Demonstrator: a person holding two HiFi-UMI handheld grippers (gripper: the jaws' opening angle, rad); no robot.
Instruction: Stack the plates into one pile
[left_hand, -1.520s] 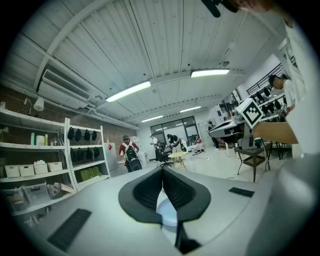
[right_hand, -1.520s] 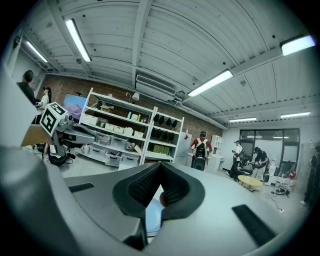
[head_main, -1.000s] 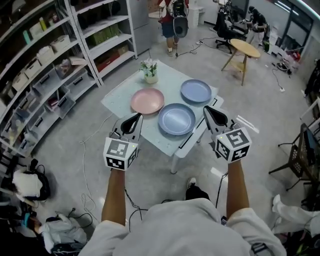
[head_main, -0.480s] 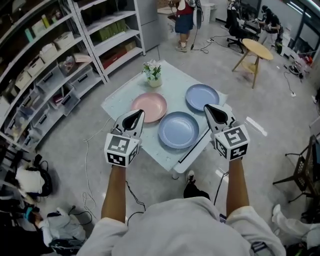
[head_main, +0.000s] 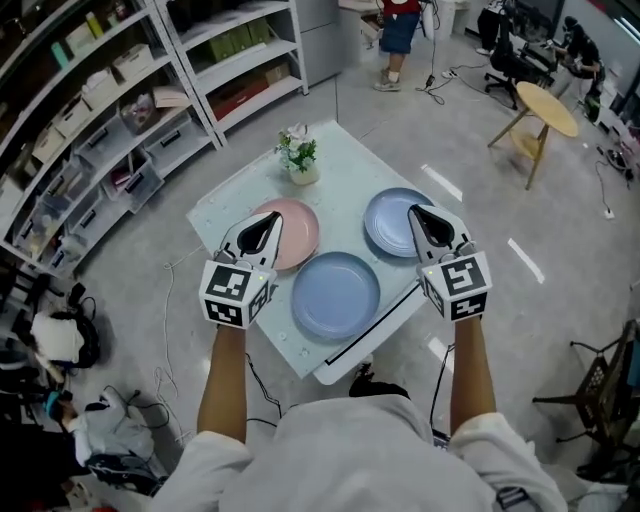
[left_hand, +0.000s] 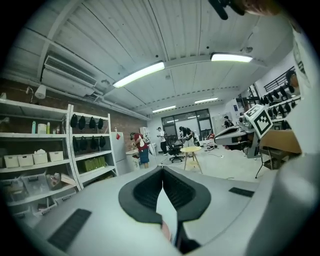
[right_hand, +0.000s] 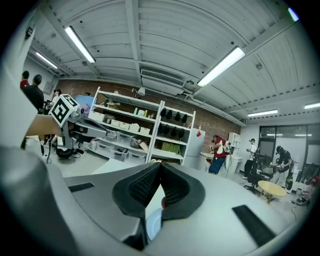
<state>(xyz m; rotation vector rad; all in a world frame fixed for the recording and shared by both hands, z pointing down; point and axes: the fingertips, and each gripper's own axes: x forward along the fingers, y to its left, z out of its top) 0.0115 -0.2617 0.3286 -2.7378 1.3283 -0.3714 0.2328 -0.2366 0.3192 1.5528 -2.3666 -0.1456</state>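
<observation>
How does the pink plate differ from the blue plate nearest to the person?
The pink plate is pink; the near blue plate is blue. The pink plate lies nearer the potted plant; the near blue plate lies by the person's edge of the table. Both are round, empty, flat and unstacked.

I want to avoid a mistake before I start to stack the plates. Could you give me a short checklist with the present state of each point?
1. Left gripper empty: ok, jaws together with nothing between them.
2. Right gripper empty: ok, the same.
3. Jaws open for a grasp: not ok, both are shut.
4. All plates in view: ok; pink plate, near blue plate and far blue plate lie apart on the table.
5. Plates empty: ok.
6. Plant clear of the plates: ok, it stands apart behind the pink plate.
</observation>
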